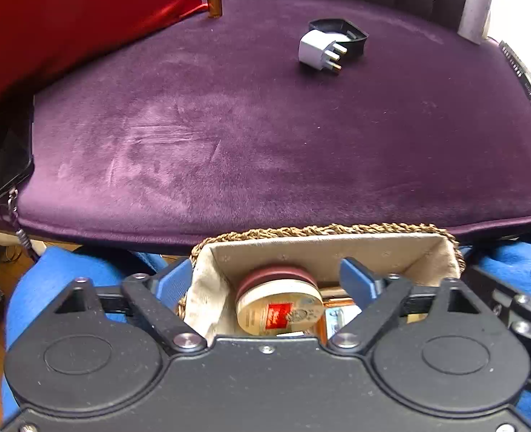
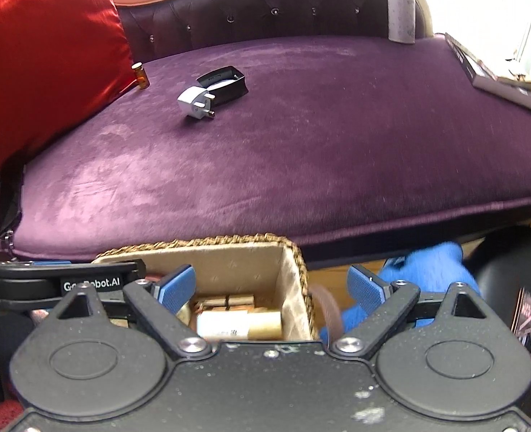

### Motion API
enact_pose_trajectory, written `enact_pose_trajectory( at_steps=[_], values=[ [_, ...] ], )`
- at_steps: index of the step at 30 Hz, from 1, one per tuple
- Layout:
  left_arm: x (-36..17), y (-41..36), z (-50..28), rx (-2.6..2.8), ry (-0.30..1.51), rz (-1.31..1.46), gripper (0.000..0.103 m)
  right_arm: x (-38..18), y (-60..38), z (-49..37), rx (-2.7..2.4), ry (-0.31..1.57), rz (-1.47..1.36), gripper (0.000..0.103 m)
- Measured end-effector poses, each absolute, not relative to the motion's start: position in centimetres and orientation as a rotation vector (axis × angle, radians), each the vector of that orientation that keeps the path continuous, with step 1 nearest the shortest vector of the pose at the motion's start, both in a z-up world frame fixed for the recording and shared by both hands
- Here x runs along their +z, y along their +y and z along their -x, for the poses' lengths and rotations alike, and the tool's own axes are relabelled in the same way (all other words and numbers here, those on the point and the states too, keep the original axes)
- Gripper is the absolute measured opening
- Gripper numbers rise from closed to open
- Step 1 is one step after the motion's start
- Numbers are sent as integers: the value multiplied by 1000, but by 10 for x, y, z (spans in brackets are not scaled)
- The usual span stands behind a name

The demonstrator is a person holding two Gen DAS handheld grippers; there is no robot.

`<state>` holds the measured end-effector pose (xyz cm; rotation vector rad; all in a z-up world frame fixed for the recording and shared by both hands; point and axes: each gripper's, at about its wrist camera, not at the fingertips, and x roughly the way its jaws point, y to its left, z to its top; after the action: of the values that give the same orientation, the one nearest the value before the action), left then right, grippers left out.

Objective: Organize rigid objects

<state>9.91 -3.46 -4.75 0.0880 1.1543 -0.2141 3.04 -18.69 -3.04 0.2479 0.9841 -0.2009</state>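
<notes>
Both tongs wide, empty, over the lined woven basket [image 1: 337,232]. White plug adapter [image 1: 319,52] lies far across the purple sofa cushion [image 1: 229,126], right tongs [image 2: 271,288] likely nearer.

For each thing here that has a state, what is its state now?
Left gripper: open, holds nothing.
Right gripper: open, holds nothing.
Round tin: closed, tilted in the basket.
Plug adapter: lying on its side.
Brown bottle: upright, capped.

Purple velvet seat [image 1: 265,126], red cushion [image 1: 67,18], white plug [image 1: 316,50], amber bottle [image 1: 214,0], tan woven basket [image 1: 323,232]
</notes>
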Motion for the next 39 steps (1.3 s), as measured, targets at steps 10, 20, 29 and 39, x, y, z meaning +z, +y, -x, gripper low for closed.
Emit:
enact_pose_trajectory(
  at_steps=[10, 20, 29, 39],
  values=[
    [-61, -40, -103, -211, 1156, -137, 88, -56, -192, -52, -200, 1013, -269, 93],
    [-52, -57, -131, -227, 1083, -227, 88, -66, -203, -75, -226, 1002, -283, 93],
    [-51, -77, -176, -245, 1029, -243, 88, -69, -220, -120, -255, 955, -252, 93],
    [-60, -112, -214, -306, 864, -297, 87, -83, -247, -161, -302, 921, -292, 93]
  ],
)
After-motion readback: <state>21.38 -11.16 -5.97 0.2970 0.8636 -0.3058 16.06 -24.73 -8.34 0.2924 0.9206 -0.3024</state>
